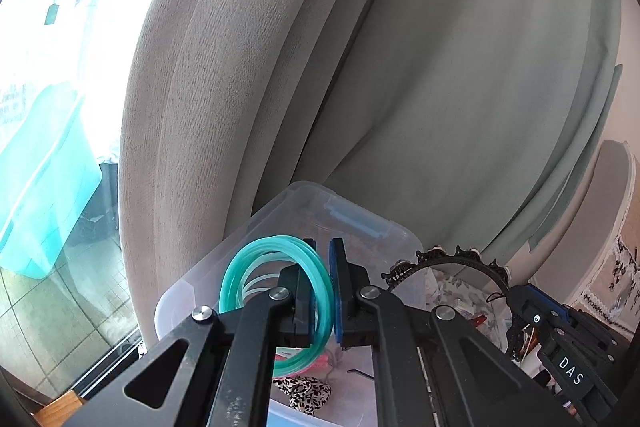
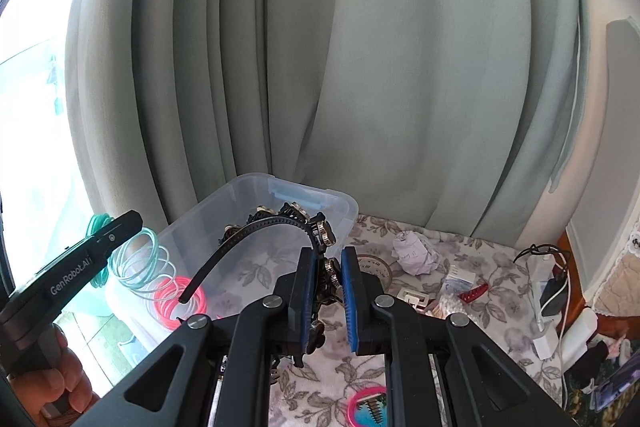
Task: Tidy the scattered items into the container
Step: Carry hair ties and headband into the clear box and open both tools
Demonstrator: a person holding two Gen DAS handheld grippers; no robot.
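Right wrist view, crumpled paper (image 2: 416, 253) beside clear container (image 2: 256, 227), tape roll (image 2: 376, 265) (partly hidden), curtain (image 2: 360, 67) behind

One container (image 2: 256, 227), one headband (image 2: 256, 227)

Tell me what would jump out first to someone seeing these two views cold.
Probably the teal rings, clamped in the left hand-held gripper just above the clear plastic bin by the curtain. Next, the black studded headband, pinched in the right hand-held gripper and arching over the same bin. Pink rings already lie inside it.
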